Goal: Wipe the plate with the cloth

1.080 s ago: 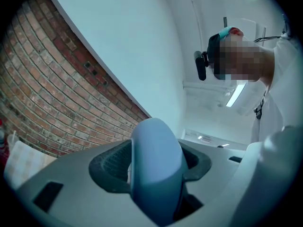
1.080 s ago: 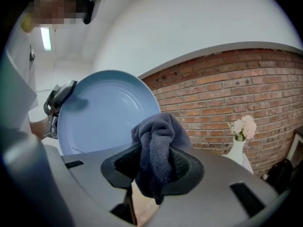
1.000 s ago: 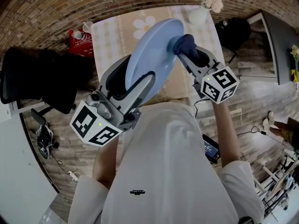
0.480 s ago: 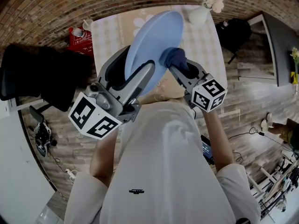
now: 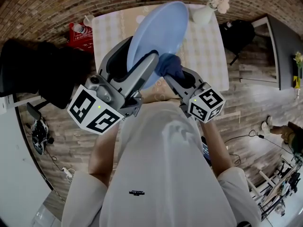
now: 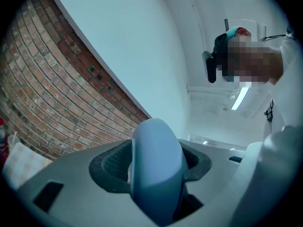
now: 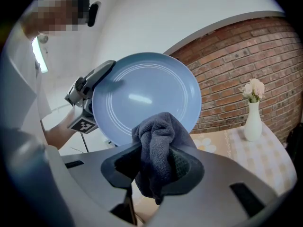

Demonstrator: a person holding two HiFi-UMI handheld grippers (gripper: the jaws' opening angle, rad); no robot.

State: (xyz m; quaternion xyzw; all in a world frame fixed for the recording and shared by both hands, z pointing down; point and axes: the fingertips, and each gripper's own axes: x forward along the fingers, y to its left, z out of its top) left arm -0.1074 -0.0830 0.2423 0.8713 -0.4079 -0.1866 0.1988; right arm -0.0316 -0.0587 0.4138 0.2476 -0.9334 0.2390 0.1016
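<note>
A light blue plate is held up on edge above the table, tilted, with my left gripper shut on its near rim. In the left gripper view the plate's rim fills the gap between the jaws. My right gripper is shut on a bunched dark blue cloth, which presses against the lower right part of the plate's face. In the right gripper view the cloth sits between the jaws in front of the plate, and the left gripper shows at the plate's left rim.
Below lies a table with a checked, flower-print cloth. A white vase with pale flowers stands at its far right corner. A red box and a dark chair sit to the left. Brick wall runs behind.
The right gripper with the cloth has slid down and left across the plate's face, toward the person. The plate has tipped slightly further up.
</note>
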